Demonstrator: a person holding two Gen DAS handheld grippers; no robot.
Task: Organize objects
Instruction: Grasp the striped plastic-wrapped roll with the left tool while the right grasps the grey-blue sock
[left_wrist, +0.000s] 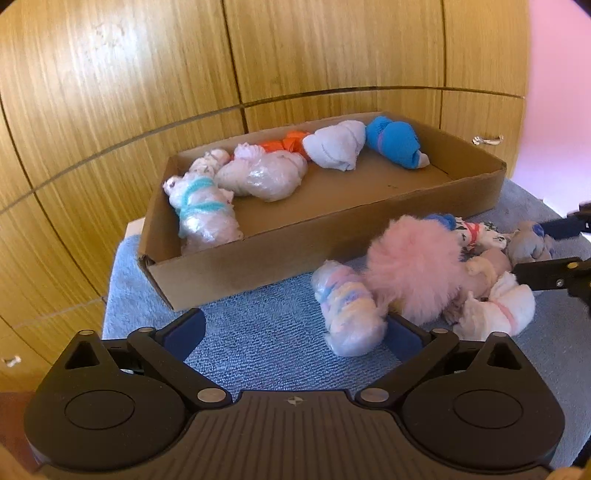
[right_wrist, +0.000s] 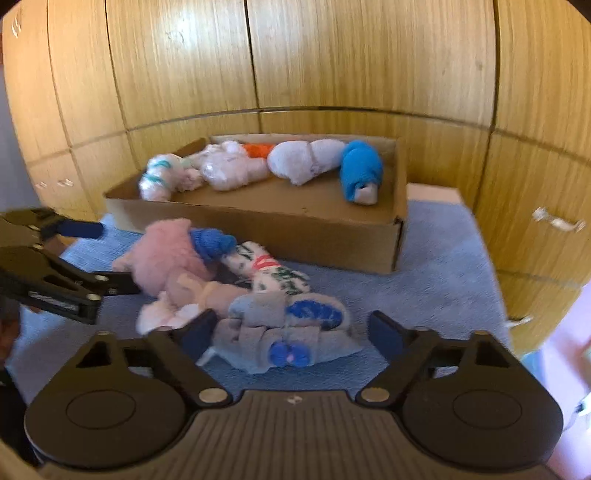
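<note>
Right hand-held gripper (right_wrist: 288, 328) sits low over the blue towel-covered counter (right_wrist: 436, 266), tipped downward, its jaws apart on either side of a grey rolled sock bundle with blue patches (right_wrist: 284, 332). Neither pad looks pressed into the cloth, so I judge this a grasp being set up, not yet made; the picture is a little blurred there.

Left hand-held gripper (left_wrist: 295, 332) is also angled down at the counter, jaws wide with nothing between them. Just off its right finger lies a plastic-wrapped pastel sock roll (left_wrist: 347, 310), close enough that I take it as that hand's target.

Ahead of both grippers stands the shallow brown cardboard box (left_wrist: 332, 236). Along its far wall I count about six bundles already filed:
- a wrapped white roll tied with teal yarn (left_wrist: 203, 210)
- a shiny plastic-wrapped white roll (left_wrist: 262, 173)
- an orange roll (left_wrist: 291, 142)
- a white sock ball (left_wrist: 336, 146)
- a bright blue rolled sock (left_wrist: 395, 142)
- one more pale bundle in the corner, hard to make out

Still loose between the grippers and the box: a fluffy pink bundle (left_wrist: 413, 269), a white patterned roll with a red band (right_wrist: 269, 273), a small blue knit ball (right_wrist: 214, 242), a white roll with a pink tie (left_wrist: 498, 306), plus the two above. By my reckoning we are roughly halfway.
</note>
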